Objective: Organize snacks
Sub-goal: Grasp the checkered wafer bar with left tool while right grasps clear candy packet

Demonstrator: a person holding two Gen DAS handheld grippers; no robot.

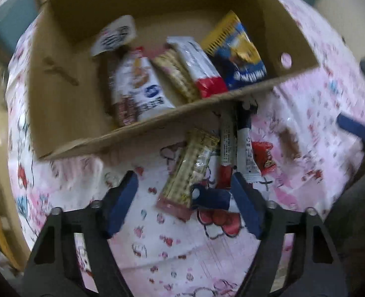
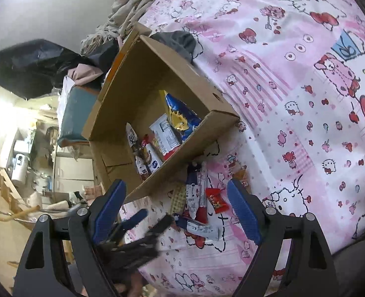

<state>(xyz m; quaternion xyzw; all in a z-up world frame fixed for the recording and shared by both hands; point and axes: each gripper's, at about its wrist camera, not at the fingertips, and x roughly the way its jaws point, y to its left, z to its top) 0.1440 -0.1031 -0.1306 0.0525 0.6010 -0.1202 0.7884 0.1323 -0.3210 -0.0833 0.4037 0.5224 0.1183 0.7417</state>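
Nearest my left wrist camera, the left gripper [image 1: 183,198] hangs over the bed with its two blue-padded tongs spread wide apart and nothing between them. My right gripper [image 2: 176,209] is likewise spread and empty, set back a little from the same spot; the left tool shows as a dark blur just beyond its left tong. Beneath both lies the largest thing in sight, a pink cartoon-cat bedsheet [image 2: 293,104] covering the whole work surface. On it, far from me, sits an open cardboard box [image 1: 66,94], where I judge the snacks are meant to go. Several are already inside, leaning side by side: a white biscuit packet with a blue logo [image 1: 143,86], a tan checked wafer pack [image 1: 176,76], a white bar with a red end [image 1: 197,66] and a blue and yellow bag [image 1: 237,54], with a white pouch [image 1: 114,36] behind them. So I reckon roughly half the work is done. Still loose on the sheet, just outside the near wall of the box, is a small cluster: a gold checked wafer bar [image 1: 187,170], two slim white stick packets [image 1: 228,148] lying close together, a dark blue sachet [image 1: 211,195] nearest my left tongs, and the smallest piece, a red wrapped candy [image 1: 265,157] to the right. These look like all that remains to be lifted into the box.
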